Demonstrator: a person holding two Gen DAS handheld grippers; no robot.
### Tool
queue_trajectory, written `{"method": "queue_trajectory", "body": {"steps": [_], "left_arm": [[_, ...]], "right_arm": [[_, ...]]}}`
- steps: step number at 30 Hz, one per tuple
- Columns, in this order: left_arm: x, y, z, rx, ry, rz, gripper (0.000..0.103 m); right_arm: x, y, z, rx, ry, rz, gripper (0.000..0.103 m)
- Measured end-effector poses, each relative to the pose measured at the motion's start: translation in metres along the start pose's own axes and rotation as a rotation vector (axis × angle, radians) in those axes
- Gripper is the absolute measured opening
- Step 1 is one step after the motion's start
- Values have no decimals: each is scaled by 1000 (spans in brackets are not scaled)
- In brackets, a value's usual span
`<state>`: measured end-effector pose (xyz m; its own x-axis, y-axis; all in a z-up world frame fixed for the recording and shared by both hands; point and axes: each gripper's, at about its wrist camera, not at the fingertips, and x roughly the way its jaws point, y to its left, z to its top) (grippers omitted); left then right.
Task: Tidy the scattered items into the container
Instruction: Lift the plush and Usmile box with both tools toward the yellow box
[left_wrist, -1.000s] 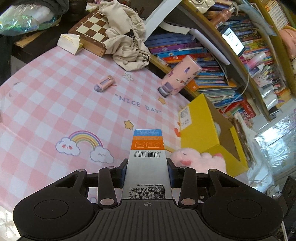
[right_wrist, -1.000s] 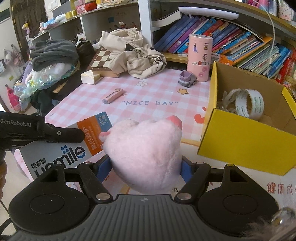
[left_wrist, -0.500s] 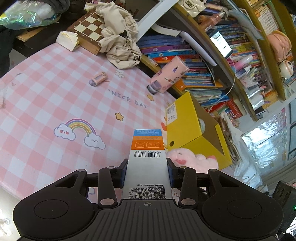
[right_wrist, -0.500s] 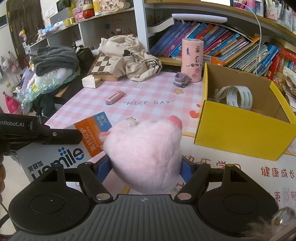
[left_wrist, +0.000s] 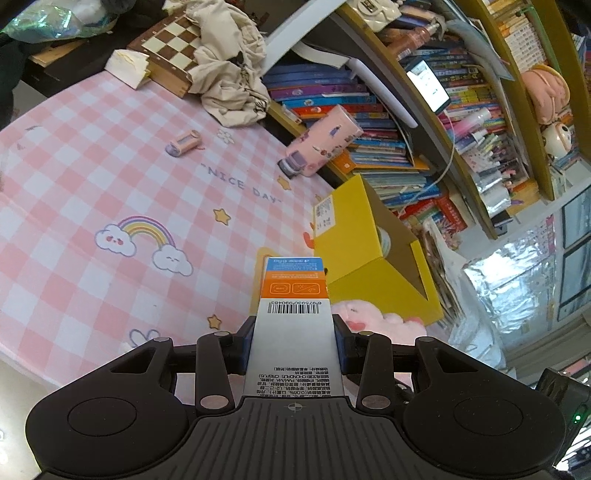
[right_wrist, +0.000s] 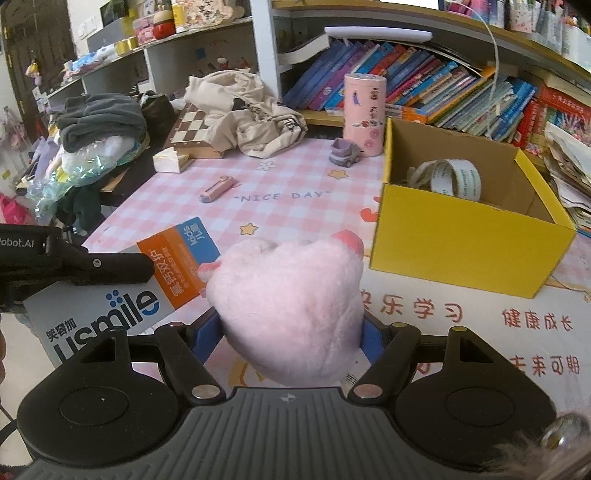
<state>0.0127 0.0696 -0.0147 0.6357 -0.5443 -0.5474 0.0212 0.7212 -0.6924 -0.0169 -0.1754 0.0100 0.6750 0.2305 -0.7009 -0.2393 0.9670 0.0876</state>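
My left gripper (left_wrist: 293, 341) is shut on a grey, orange and blue toothpaste box (left_wrist: 293, 317), held above the pink checked mat; the same box (right_wrist: 110, 295) shows at the left of the right wrist view. My right gripper (right_wrist: 290, 334) is shut on a pink plush toy (right_wrist: 288, 306), which also peeks out beside the box (left_wrist: 373, 317). The yellow cardboard box (right_wrist: 465, 243) stands open ahead and to the right, with a roll of tape (right_wrist: 458, 179) inside. Its yellow side (left_wrist: 351, 236) shows in the left wrist view.
A small pink item (right_wrist: 218, 188) and a purple toy truck (right_wrist: 343, 153) lie on the mat, beside a pink canister (right_wrist: 364, 114). A chessboard (right_wrist: 194, 129) under beige cloth (right_wrist: 243, 110) and a tissue pack (right_wrist: 170, 160) sit at the back. Bookshelves (right_wrist: 424, 85) line the far edge.
Both grippers have drawn back a little from the table, so the mat and yellow box look smaller and farther. Each keeps its hold.
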Motion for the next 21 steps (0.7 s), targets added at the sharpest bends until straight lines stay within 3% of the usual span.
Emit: {"method": "queue_trajectory", "body": {"steps": [21], "left_arm": [[44, -50, -18, 111, 143, -97, 38]], "right_arm": [[-38, -52, -29, 156, -18, -151, 73]]}}
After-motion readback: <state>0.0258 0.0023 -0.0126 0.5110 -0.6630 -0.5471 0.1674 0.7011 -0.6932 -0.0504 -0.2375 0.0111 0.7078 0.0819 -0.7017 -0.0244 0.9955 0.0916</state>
